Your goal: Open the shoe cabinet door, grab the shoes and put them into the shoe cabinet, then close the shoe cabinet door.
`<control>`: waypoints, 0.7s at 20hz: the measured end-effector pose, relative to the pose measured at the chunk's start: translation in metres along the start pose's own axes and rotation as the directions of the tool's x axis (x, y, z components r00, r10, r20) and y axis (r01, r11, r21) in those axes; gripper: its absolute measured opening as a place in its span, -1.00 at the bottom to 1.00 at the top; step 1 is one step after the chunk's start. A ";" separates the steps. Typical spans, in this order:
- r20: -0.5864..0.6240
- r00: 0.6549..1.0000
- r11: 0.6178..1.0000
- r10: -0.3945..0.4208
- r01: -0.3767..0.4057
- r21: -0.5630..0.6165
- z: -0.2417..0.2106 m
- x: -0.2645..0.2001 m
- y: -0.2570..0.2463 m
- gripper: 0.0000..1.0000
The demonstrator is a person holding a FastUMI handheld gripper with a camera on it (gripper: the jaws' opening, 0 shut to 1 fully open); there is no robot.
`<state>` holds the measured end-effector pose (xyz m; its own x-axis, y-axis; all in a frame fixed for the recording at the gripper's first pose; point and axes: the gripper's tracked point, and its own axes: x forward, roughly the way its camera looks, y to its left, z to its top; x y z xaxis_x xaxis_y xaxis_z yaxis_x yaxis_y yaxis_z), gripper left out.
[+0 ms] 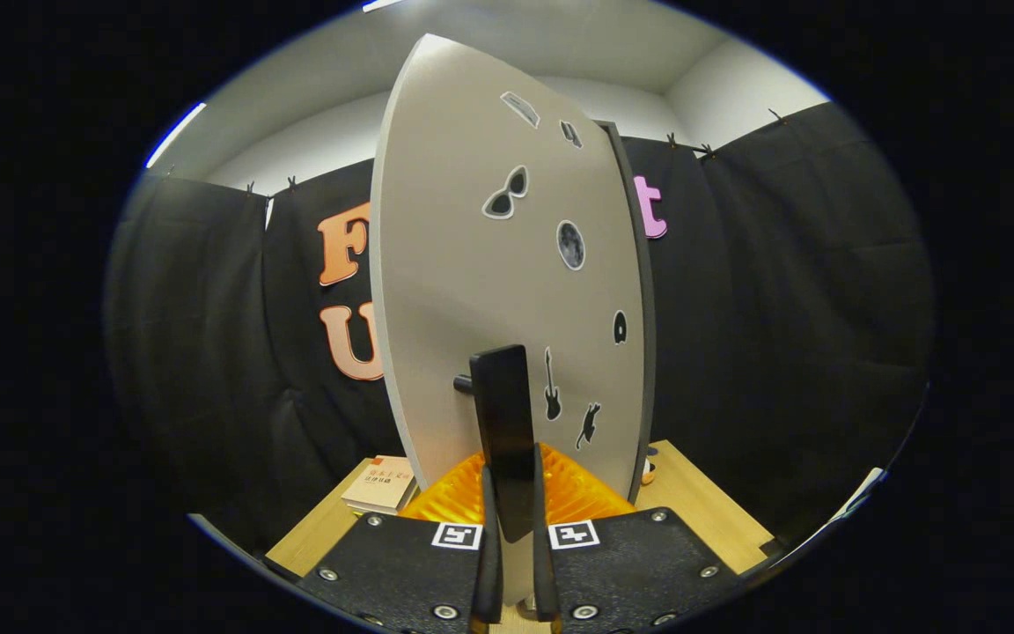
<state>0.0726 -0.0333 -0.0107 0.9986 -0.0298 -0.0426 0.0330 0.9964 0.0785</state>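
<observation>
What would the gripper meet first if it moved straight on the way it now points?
The gripper is shut on the black handle; straight ahead, just behind it, stands the grey cabinet door, probably the first contact.

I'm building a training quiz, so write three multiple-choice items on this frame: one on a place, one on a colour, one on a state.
1. Where does the book lie?
A. On the wooden table, left of the door
B. On top of the cabinet
C. Between the fingers

2. What colour are the ribbed finger pads?
A. Blue
B. Orange
C. White

3. What are the tongs doing?
A. Hanging open, away from the door
B. Clamped on a shoe
C. Closed on the black handle of the cabinet door

Key: 1 A, the book rests on the table by the door's left edge. 2 B, the pads show orange. 3 C, both fingers press the handle's sides.
</observation>
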 end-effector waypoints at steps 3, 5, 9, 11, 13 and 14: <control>0.003 0.999 0.999 -0.054 0.054 -0.010 0.000 -0.015 -0.026 -0.74; 0.007 0.996 0.996 -0.085 0.085 0.005 0.002 -0.024 -0.045 -0.79; 0.014 0.988 0.988 -0.154 0.154 0.000 0.006 -0.039 -0.088 -0.83; 0.020 0.984 0.985 -0.174 0.174 -0.004 0.008 -0.045 -0.104 -0.83; 0.019 0.981 0.981 -0.192 0.192 -0.008 0.010 -0.046 -0.120 -0.83; 0.016 0.979 0.979 -0.204 0.204 -0.012 0.010 -0.048 -0.128 -0.84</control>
<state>0.0210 -0.1598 -0.0087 0.9714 -0.2336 -0.0421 0.2358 0.9702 0.0560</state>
